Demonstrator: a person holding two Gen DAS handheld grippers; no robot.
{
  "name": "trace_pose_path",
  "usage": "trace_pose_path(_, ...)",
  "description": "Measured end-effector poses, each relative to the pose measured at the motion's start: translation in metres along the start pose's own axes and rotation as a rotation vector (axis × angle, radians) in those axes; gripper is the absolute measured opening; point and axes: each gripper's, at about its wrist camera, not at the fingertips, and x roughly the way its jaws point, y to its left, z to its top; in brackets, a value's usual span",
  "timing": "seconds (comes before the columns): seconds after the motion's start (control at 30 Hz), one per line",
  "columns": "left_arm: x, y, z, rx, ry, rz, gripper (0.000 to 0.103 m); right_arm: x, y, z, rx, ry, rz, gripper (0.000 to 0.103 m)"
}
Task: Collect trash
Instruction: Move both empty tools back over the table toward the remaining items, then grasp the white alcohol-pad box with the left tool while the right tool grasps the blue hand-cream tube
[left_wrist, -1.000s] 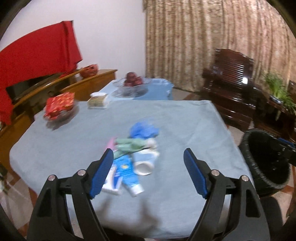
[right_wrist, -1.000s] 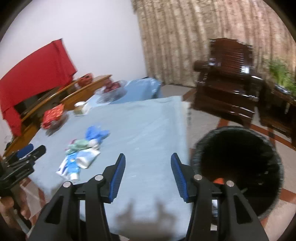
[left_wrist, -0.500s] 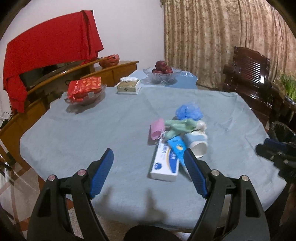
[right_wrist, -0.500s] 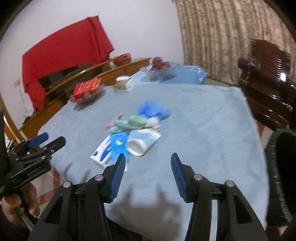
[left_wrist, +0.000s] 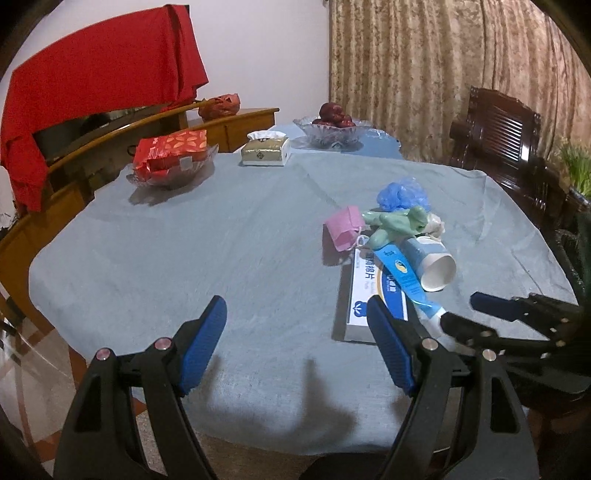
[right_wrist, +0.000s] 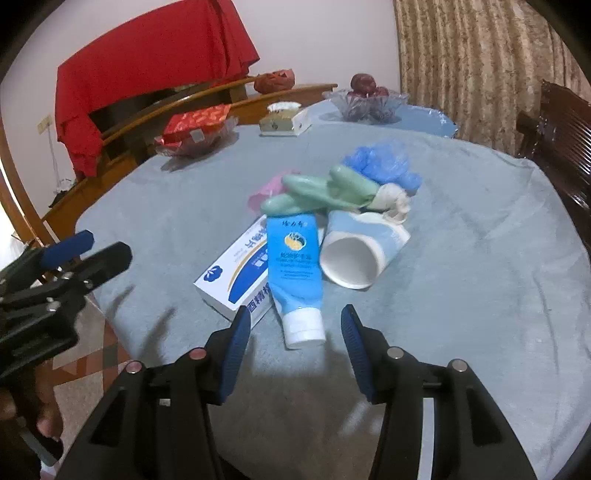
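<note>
Nothing was judged collected yet. A heap of trash was seen lying near the middle of the worktop (right_wrist: 480, 302), which was covered by a grey-blue cloth.

Heap contents, as noted in the right wrist view: a blue tube (right_wrist: 295, 269) with a white cap, laid partly over a white-and-blue box (right_wrist: 236, 273); a paper cup (right_wrist: 360, 253) tipped on its side, mouth toward the camera; a green glove (right_wrist: 325, 192) draped across the top; a crumpled blue bag (right_wrist: 380, 164) behind it; a pink wrapper (right_wrist: 267, 192) at the far left edge of the pile.

Right tool (right_wrist: 291, 328): jaws held wide, empty, lined up on either side of the tube's cap but not closed on it. Left tool (left_wrist: 295, 328): jaws likewise wide and empty, held low over bare cloth just left of the box (left_wrist: 373, 291).

No bin could be made out with certainty in either view. All six items were judged still to be picked up, the tube probably first.

A tissue box (left_wrist: 264, 151), a dish of red packets (left_wrist: 171, 158) and a fruit bowl (left_wrist: 334, 125) were noted at the far side, well apart from the heap.
</note>
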Motion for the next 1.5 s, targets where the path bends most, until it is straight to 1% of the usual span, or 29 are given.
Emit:
trace_pose_path(0.13, 0.005, 0.003, 0.001, -0.009, 0.004, 0.0, 0.076, 0.016, 0.004, 0.003, -0.006, 0.013, -0.003, 0.05)
trace_pose_path(0.23, 0.009, 0.005, 0.0, -0.015, 0.009, 0.0, 0.076, 0.03, 0.002, 0.005, -0.003, 0.039, -0.008, 0.05)
trace_pose_path(0.27, 0.01, 0.005, 0.001, -0.015, 0.011, 0.0, 0.076, 0.038, 0.0, 0.006, -0.005, 0.065, -0.017, 0.044)
trace_pose_path(0.33, 0.012, 0.005, 0.001, -0.016, 0.012, -0.003, 0.076, 0.047, -0.005, 0.004, 0.006, 0.104, 0.002, 0.033)
trace_pose_path(0.43, 0.013, 0.001, 0.001, -0.014, 0.015, -0.011, 0.076, 0.042, -0.006, 0.004, -0.009, 0.102, 0.01, 0.033)
trace_pose_path(0.53, 0.016, -0.007, 0.002, -0.008, 0.02, -0.026, 0.076, 0.029, -0.01, 0.003, -0.012, 0.082, 0.013, 0.032)
trace_pose_path(0.77, 0.028, -0.038, 0.001, 0.028, 0.043, -0.076, 0.076, -0.011, -0.028, 0.004, 0.006, 0.018, 0.013, 0.032)
trace_pose_path(0.87, 0.039, -0.05, -0.003, 0.048, 0.068, -0.088, 0.076, -0.026, -0.04, 0.005, 0.021, -0.011, 0.002, 0.032)
trace_pose_path(0.97, 0.053, -0.057, -0.008, 0.053, 0.104, -0.097, 0.076, -0.034, -0.049, 0.008, 0.033, -0.027, -0.011, 0.032)
trace_pose_path(1.03, 0.065, -0.061, -0.011, 0.06, 0.143, -0.094, 0.076, -0.038, -0.054, 0.008, 0.039, -0.036, -0.015, 0.032)
trace_pose_path(1.1, 0.071, -0.062, -0.01, 0.056, 0.15, -0.089, 0.075, -0.04, -0.057, 0.01, 0.042, -0.038, -0.015, 0.032)
trace_pose_path(1.17, 0.079, -0.061, -0.008, 0.054, 0.167, -0.084, 0.072, -0.039, -0.059, 0.011, 0.043, -0.04, -0.019, 0.032)
trace_pose_path(1.2, 0.083, -0.061, -0.007, 0.055, 0.18, -0.083, 0.067, -0.039, -0.06, 0.01, 0.046, -0.037, -0.019, 0.032)
trace_pose_path(1.3, 0.094, -0.059, -0.006, 0.051, 0.221, -0.096, 0.066, -0.036, -0.065, 0.009, 0.056, -0.03, -0.022, 0.032)
trace_pose_path(1.33, 0.097, -0.058, -0.007, 0.047, 0.227, -0.103, 0.062, -0.037, -0.066, 0.008, 0.057, -0.028, -0.023, 0.032)
trace_pose_path(1.37, 0.098, -0.058, -0.007, 0.046, 0.231, -0.112, 0.057, -0.037, -0.066, 0.008, 0.056, -0.029, -0.025, 0.032)
trace_pose_path(1.43, 0.097, -0.058, -0.006, 0.052, 0.226, -0.114, 0.056, -0.039, -0.066, 0.008, 0.054, -0.031, -0.029, 0.033)
trace_pose_path(1.5, 0.091, -0.059, -0.005, 0.058, 0.2, -0.1, 0.056, -0.041, -0.067, 0.008, 0.055, -0.035, -0.032, 0.033)
